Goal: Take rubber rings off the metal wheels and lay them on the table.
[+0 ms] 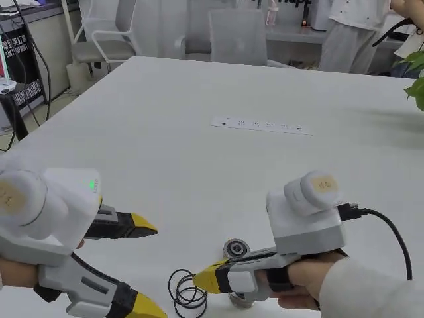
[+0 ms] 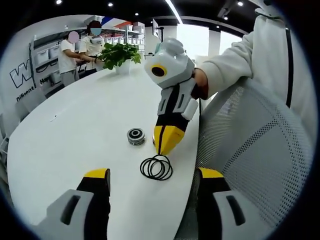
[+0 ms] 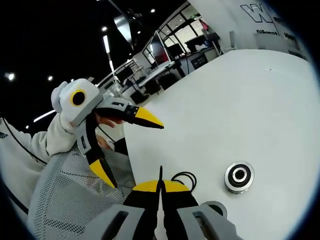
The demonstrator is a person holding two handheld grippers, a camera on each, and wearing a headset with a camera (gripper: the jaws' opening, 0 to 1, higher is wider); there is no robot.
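Note:
A metal wheel [image 1: 236, 249] lies flat on the white table [image 1: 199, 132], also seen as the wheel [image 2: 135, 135] and the wheel [image 3: 239, 176]. A small pile of black rubber rings [image 1: 185, 291] lies near the table's front edge. My right gripper [image 1: 202, 279] is shut, its yellow tip just over the rings [image 2: 156, 167]. In its own view the right gripper [image 3: 160, 186] has a thin black strip of ring sticking out between the jaws. My left gripper [image 1: 151, 268] is open and holds nothing, its jaws pointing at the pile from the left.
A white power strip [image 1: 262, 125] lies mid-table. Chairs [image 1: 238, 36] and a person stand beyond the far edge, and a green plant [image 1: 416, 79] is at the right. A mesh chair back [image 2: 240, 140] is close to the table's near edge.

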